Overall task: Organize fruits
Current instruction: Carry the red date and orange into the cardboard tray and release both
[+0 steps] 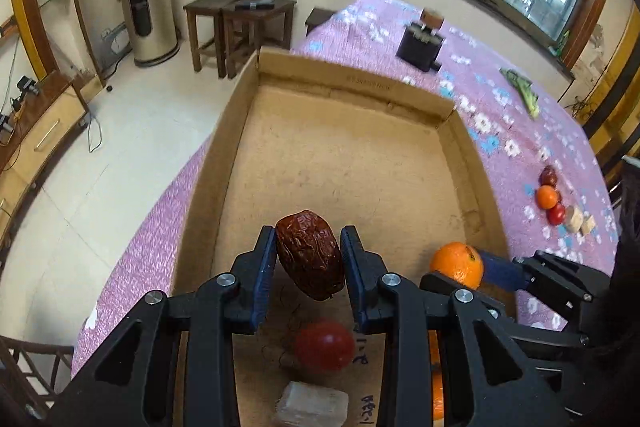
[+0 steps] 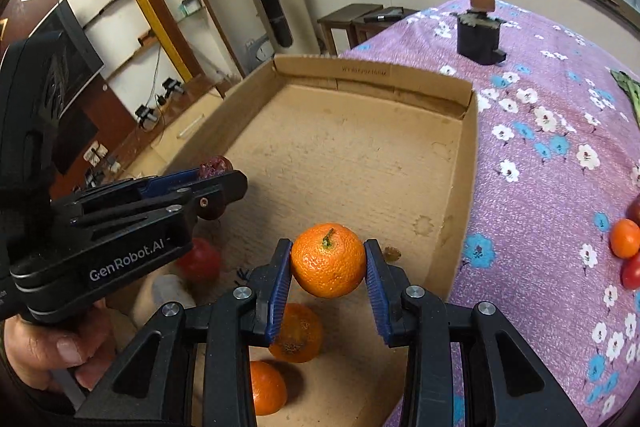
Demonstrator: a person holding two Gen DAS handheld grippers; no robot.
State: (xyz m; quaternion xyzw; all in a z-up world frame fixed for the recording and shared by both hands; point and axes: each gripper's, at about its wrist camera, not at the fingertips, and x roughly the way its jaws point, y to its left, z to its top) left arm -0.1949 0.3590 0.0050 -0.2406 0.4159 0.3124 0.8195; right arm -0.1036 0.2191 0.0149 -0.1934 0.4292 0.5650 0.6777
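My left gripper [image 1: 308, 247] is shut on a wrinkled dark-red date [image 1: 310, 255], held over the near end of a shallow cardboard box [image 1: 352, 79]. Below it on the box floor lie a red tomato [image 1: 325, 346] and a pale translucent block [image 1: 312, 405]. My right gripper [image 2: 327, 259] is shut on an orange [image 2: 328, 259] above the same box [image 2: 472, 131]. Two more oranges [image 2: 298, 333] [image 2: 267, 387] rest on the floor beneath it. The left gripper [image 2: 208, 183] with its date [image 2: 216, 165] shows at the left of the right wrist view, a hand around its handle.
The box sits on a purple flowered cloth [image 1: 500, 131]. On the cloth to the right lie another date [image 1: 549, 175], an orange [image 1: 547, 197], a tomato [image 1: 557, 214] and pale blocks [image 1: 578, 219]. A black stand [image 1: 421, 45] and a green vegetable [image 1: 522, 91] lie farther back.
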